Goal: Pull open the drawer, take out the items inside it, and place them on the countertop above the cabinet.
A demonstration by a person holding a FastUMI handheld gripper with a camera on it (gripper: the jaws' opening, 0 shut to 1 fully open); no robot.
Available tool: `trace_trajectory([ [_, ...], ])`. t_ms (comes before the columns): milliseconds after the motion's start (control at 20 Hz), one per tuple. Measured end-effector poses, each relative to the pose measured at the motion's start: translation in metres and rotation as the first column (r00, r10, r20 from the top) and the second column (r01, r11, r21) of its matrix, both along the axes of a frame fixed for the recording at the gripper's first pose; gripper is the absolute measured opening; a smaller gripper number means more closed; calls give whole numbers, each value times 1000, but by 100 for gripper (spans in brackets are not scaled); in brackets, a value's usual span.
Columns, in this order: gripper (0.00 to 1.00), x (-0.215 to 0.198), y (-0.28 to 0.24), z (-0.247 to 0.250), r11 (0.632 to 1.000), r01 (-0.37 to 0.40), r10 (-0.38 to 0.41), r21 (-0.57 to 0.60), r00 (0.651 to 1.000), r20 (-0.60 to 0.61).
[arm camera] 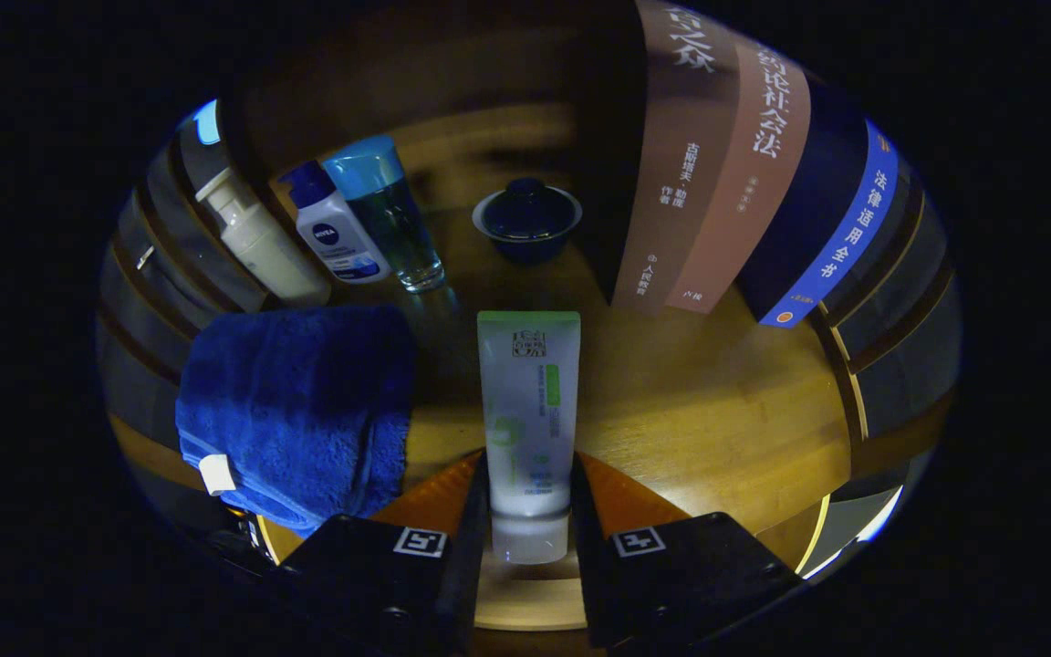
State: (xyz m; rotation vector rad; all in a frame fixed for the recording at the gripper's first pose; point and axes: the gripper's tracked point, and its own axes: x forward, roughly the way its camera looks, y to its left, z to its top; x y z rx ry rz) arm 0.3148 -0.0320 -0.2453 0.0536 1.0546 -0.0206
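Observation:
A white tube with green print (528, 401) stands lengthwise between my two fingers, its clear cap nearest the camera and its flat crimped end pointing away. My gripper (530, 470) is shut on the tube's lower half, with a finger against each side. Under it lies the wooden countertop (717, 411). I cannot tell whether the tube rests on the wood or hangs just above it.
A folded blue towel (297, 411) lies just left of the tube. Beyond it stand a pump bottle (256, 242), a small white bottle (336, 228) and a clear blue-capped bottle (389, 214). A dark lidded bowl (526, 219) sits straight ahead. Several upright books (744, 182) stand at the right.

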Motion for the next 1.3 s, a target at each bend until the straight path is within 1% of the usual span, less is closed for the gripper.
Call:
trace_trajectory([
  [150,76,-3,1,10,1000,-5,5,8,1000,26],
  [300,100,-16,1,23,1000,-16,15,6,997,70],
  [500,100,-49,7,45,999,-29,21,40,983,184],
  [600,100,-76,11,61,998,-40,24,55,961,274],
  [700,100,-106,12,77,998,-44,20,54,924,383],
  [850,100,-162,2,99,1000,-26,24,-5,839,543],
  [1000,100,-219,4,104,999,-29,50,-44,765,643],
  [1100,100,-250,9,97,998,-36,60,-50,727,684],
  [1200,99,-277,15,82,998,-50,70,-49,701,709],
  [1300,99,-295,12,58,999,-35,53,-40,701,711],
])
